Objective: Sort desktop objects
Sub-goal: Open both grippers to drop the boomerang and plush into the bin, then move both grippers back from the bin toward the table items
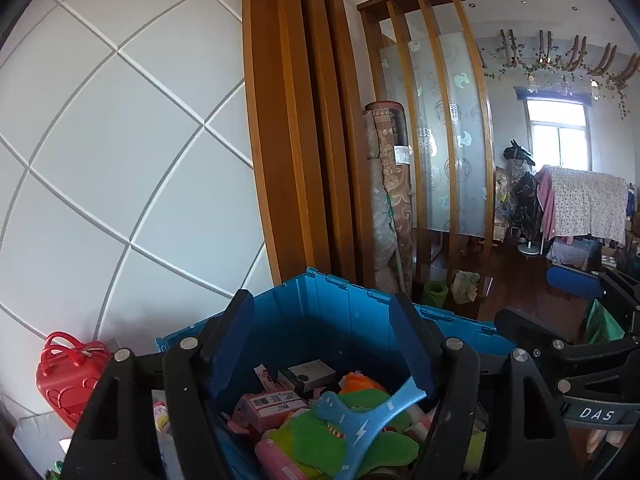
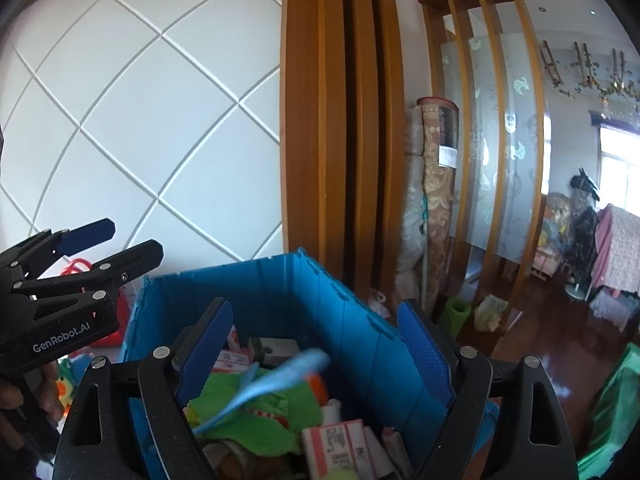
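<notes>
A blue plastic crate (image 1: 340, 312) holds several sorted objects: a green and orange plush (image 1: 316, 432), pink boxes (image 1: 268, 404), a dark box (image 1: 308, 374). A light blue flat plastic piece (image 1: 360, 420) hangs in the air over the pile, free of both grippers; it shows blurred in the right wrist view (image 2: 272, 388). My left gripper (image 1: 324, 344) is open above the crate. My right gripper (image 2: 316, 352) is open above the crate (image 2: 280, 292) too. The left gripper also shows at the left in the right wrist view (image 2: 116, 240).
A red toy case (image 1: 68, 372) stands left of the crate by the white panelled wall. Wooden pillars (image 1: 304, 120) and rolled carpets (image 1: 392, 200) stand behind. A green mat roll (image 1: 434, 294) lies on the dark wood floor.
</notes>
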### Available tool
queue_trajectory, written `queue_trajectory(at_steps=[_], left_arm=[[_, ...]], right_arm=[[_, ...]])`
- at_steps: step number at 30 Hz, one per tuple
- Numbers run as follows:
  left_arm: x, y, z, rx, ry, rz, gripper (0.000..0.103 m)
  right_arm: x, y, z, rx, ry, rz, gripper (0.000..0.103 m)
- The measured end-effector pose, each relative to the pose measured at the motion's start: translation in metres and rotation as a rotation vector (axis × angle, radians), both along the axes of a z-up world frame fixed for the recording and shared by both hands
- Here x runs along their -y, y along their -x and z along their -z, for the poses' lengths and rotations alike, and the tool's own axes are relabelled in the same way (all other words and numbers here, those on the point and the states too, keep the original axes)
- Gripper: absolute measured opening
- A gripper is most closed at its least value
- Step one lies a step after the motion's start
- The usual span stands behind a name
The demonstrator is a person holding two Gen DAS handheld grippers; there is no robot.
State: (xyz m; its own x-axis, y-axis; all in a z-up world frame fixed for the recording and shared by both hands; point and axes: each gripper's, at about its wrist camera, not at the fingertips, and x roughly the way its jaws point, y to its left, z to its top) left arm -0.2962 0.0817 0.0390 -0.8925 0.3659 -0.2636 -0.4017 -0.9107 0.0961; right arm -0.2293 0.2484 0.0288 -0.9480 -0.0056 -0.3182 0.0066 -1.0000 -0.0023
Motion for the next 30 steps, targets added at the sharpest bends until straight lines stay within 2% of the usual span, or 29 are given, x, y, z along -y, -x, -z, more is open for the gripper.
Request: queue_trajectory(at_steps=[7, 13, 22, 30], left_arm=[[0.018, -0.034, 0.006, -0.033, -0.017, 0.001, 0.071], [0.041, -0.066, 0.016, -0.062, -0.033, -0.037, 0.071], [0.08, -0.097, 0.038, -0.075, -0.03, -0.15, 0.071], [0.132, -0.125, 0.059, -0.083, -0.045, -0.271, 0.071]], right_arm=[[0.006, -0.037, 0.001, -0.056, -0.004, 0.01, 0.091], [0.021, -0.061, 0.008, -0.085, 0.006, -0.001, 0.092], [0.05, -0.078, 0.022, -0.066, 0.017, -0.051, 0.094], [0.084, -0.094, 0.037, -0.045, 0.007, -0.1, 0.094]])
